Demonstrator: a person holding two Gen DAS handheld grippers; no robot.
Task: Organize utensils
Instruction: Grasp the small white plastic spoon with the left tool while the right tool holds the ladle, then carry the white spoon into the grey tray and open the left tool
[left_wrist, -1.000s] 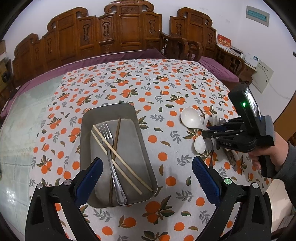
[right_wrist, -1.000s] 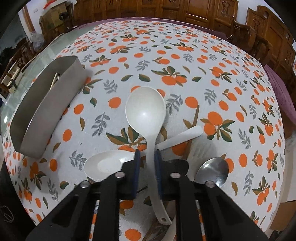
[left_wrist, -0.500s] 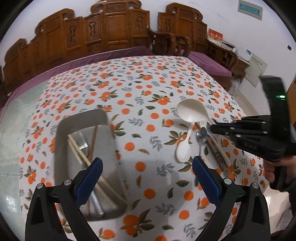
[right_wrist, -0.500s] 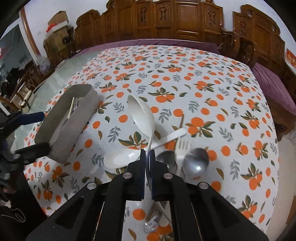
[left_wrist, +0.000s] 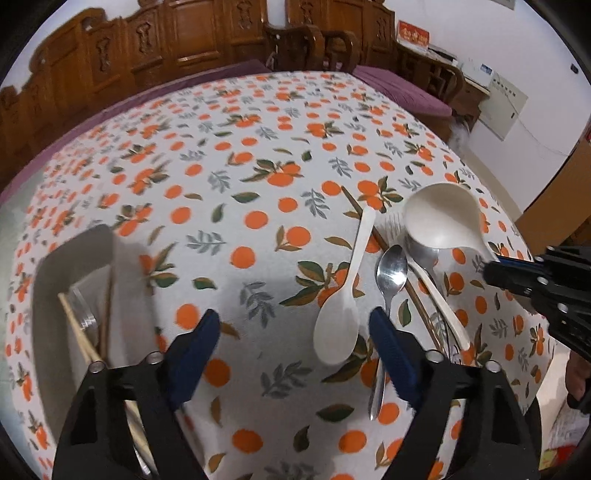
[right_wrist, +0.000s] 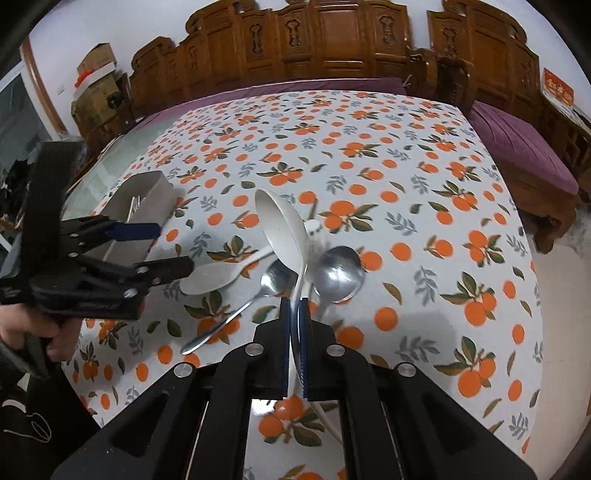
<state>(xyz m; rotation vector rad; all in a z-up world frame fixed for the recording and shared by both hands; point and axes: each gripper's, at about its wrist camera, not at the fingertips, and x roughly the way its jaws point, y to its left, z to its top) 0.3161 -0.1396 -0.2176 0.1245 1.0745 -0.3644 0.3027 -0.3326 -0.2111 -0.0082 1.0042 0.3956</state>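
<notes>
right tool (right_wrist: 293, 321) clamped on white ladle (right_wrist: 282, 230) handle, lifted off worktop (right_wrist: 406, 177) | left tool (left_wrist: 291, 332) closing, nothing gripped, beside white spoon (left_wrist: 341, 299) | tip: carry ladle level to tray (right_wrist: 147, 195), clearing left tool

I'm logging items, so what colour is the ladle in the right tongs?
The ladle is off-white, plain, with no pattern. It shows best in the right wrist view.

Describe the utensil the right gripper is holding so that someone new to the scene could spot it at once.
On the orange-print tablecloth, look at the heap of loose cutlery to the right of the metal tray. The white ladle is lifted out of that heap, its handle pinched in the right gripper. It has the largest, deepest bowl there, unlike the flatter white spoon and the metal spoons.
</notes>
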